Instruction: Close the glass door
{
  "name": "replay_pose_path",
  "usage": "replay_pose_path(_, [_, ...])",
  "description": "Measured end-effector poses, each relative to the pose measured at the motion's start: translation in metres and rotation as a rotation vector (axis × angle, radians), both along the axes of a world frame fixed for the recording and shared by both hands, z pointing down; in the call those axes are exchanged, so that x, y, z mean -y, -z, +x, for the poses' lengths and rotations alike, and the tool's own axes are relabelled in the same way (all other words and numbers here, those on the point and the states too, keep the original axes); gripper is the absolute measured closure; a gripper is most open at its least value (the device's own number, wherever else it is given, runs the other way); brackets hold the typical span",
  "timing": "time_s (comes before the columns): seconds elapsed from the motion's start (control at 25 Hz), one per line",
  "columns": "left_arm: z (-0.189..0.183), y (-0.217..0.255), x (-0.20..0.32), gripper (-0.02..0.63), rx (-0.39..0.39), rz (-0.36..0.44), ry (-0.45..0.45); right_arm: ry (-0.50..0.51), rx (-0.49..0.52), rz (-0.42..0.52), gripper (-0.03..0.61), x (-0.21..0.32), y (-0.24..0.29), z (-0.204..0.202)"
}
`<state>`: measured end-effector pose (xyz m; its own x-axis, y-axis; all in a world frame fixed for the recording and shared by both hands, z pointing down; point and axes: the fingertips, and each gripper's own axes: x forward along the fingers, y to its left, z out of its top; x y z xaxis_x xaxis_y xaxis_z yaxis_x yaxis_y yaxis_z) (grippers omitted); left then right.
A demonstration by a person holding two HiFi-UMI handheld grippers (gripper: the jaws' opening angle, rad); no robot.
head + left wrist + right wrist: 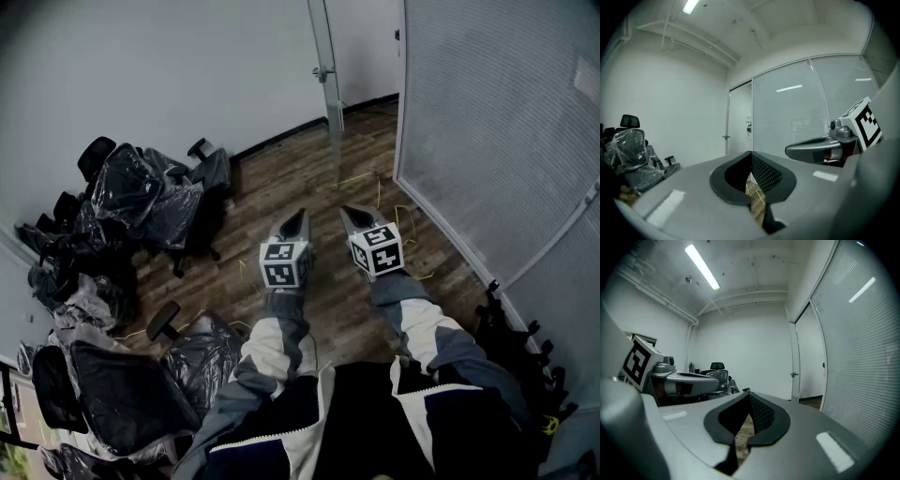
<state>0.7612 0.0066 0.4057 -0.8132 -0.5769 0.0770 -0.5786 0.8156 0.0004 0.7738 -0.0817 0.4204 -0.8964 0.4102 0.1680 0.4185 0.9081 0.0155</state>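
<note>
A white wall (187, 75) closes the room ahead of and to the left of the jaws, and a wooden floor (281, 178) runs under them. To the right of the jaws stands a glass partition (487, 122) lined with blinds. The glass door (328, 112) is ahead of the jaws and a little right of the left pair. It stands open, swung clear of the partition's edge and seen nearly edge-on, with a gap between the two. Its handle (323, 72) sticks out partway up the panel. To the left of the jaws, well apart from them, office chairs (141, 197) wrapped in dark plastic are crowded against the wall.

The person's sleeves (281, 347) reach forward side by side. The left gripper (296, 221) points about level toward the door, its jaws closed tip to tip with nothing between them. The right gripper (354, 217) is just beside it, tipped slightly down, its jaws also closed and empty. Neither touches the door. Each carries a marker cube (284, 262) behind its jaws. Thin yellow lines (375, 187) lie on the floor just ahead of the right jaws.
</note>
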Motion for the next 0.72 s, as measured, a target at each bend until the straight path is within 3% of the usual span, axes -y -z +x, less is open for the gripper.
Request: replay_pose_path(0.72, [-0.008, -0.007, -0.044, 0.614, -0.008, 0.031, -0.006, 0.034, -0.001, 0.007, 0.552, -0.049, -0.006, -0.006])
